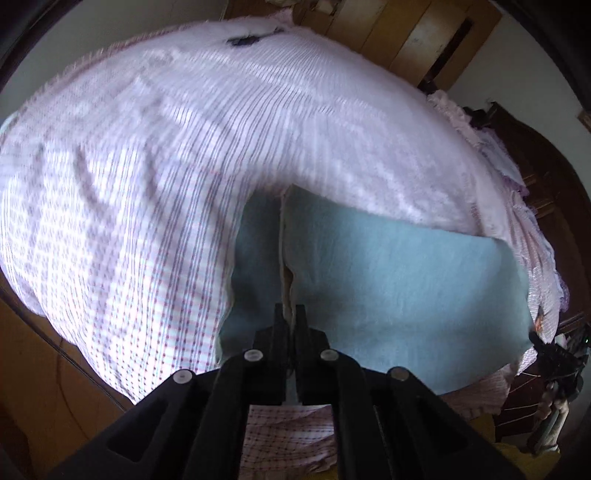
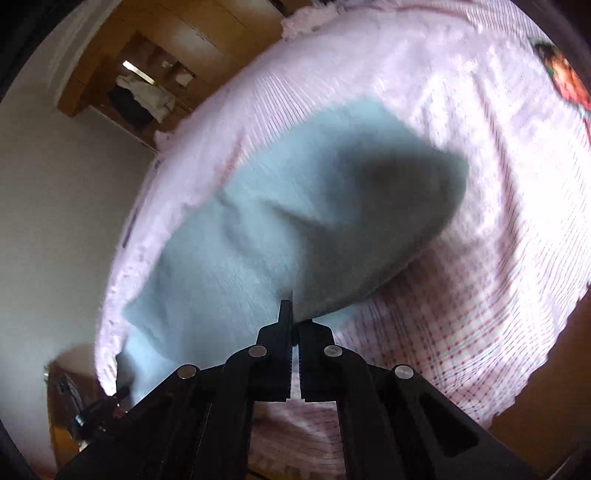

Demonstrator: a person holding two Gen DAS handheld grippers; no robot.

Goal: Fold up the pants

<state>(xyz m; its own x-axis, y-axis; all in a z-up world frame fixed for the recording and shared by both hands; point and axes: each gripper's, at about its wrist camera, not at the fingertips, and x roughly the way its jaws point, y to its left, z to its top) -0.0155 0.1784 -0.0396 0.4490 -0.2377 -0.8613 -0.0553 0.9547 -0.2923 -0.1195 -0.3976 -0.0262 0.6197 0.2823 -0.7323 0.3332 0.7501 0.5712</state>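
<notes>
The light blue pants (image 1: 399, 266) lie on a bed with a pink and white checked sheet (image 1: 140, 192). My left gripper (image 1: 290, 312) is shut on an edge of the pants, with a pale seam running up between its fingers. In the right wrist view the pants (image 2: 266, 229) hang lifted and bulging above the sheet (image 2: 461, 258). My right gripper (image 2: 291, 310) is shut on another edge of the pants. The frames are motion-blurred.
A wooden wardrobe (image 1: 417, 33) stands beyond the bed. Dark wooden furniture (image 1: 546, 173) is at the right. An open wooden closet with clothes (image 2: 147, 92) and a white wall (image 2: 62, 206) show in the right wrist view. A small dark mark (image 1: 243, 40) lies on the far sheet.
</notes>
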